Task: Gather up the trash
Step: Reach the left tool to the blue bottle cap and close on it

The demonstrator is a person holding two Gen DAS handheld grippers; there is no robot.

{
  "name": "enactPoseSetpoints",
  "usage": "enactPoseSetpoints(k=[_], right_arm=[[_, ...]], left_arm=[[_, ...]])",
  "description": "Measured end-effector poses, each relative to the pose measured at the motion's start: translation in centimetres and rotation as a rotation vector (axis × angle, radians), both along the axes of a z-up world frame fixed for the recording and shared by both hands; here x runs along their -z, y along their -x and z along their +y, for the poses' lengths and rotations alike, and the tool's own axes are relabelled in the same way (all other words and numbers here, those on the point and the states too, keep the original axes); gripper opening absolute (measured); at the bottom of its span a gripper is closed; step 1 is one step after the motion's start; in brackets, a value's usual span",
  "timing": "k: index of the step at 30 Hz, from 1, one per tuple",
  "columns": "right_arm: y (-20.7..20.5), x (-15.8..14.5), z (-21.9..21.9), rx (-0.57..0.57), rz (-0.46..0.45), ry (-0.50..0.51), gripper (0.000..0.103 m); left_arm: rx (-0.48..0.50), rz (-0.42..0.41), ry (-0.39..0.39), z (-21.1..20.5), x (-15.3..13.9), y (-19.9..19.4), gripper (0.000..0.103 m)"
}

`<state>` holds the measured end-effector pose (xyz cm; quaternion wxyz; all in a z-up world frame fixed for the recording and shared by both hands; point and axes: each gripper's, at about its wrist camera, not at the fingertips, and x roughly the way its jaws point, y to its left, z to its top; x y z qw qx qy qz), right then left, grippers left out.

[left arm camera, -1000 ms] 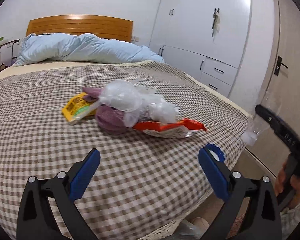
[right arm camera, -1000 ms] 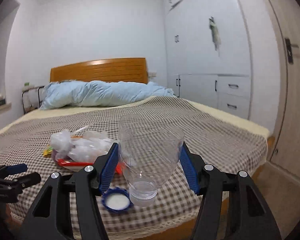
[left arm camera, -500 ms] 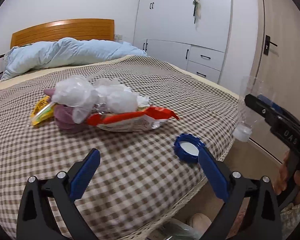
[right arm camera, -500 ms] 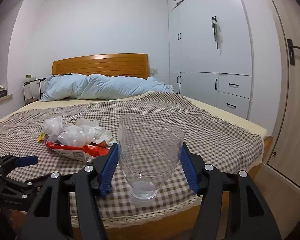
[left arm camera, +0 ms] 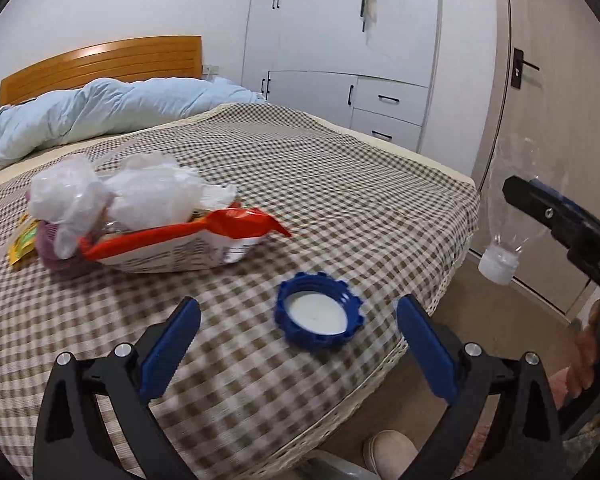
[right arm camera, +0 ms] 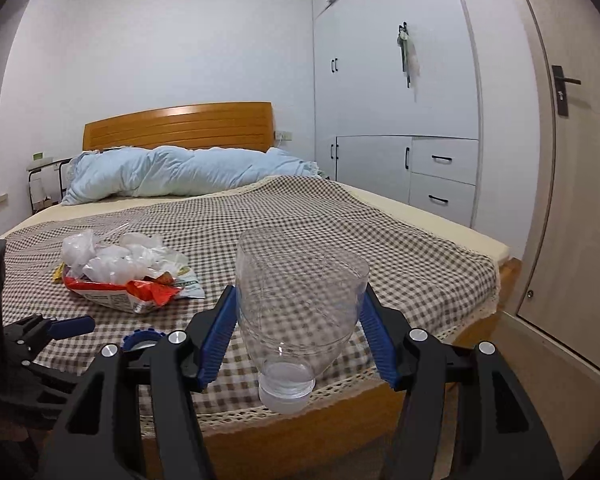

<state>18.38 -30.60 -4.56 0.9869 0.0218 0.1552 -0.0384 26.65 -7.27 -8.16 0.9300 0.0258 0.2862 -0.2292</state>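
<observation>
Right gripper (right arm camera: pixel 298 336) pinches the cut-off clear bottle top (right arm camera: pixel 300 300) neck-down, off the bed, while the left gripper (left arm camera: pixel 296 344), spread wide, lines up on the blue cap (left arm camera: pixel 319 317), probably the next grab.

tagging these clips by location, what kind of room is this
A bedroom, most likely in a home. A bed with a wooden headboard and a bunched blue duvet fills the room, and a white built-in wardrobe lines the wall beside a door.
</observation>
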Motion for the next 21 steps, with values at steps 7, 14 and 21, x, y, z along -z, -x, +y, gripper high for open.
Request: enactPoseSetpoints(k=[7,14,21], right_arm=[[0.0,0.5,-0.9,0.006,0.015,0.016,0.059],[0.1,0.8,-1.7,0.006,0.025,0.011,0.059],[0.0,1.1,-2.0,0.0,0.034,0.014,0.059]], left_arm=[[0.001,-0.005,-0.047,-1.5,0.7,-0.4,0.095],[-0.011,-0.005,-0.065,-2.3,1.0,-0.9,0.09],[-0.009,0.01,-0.074,-2.9,1.5,-1.2,0.072]])
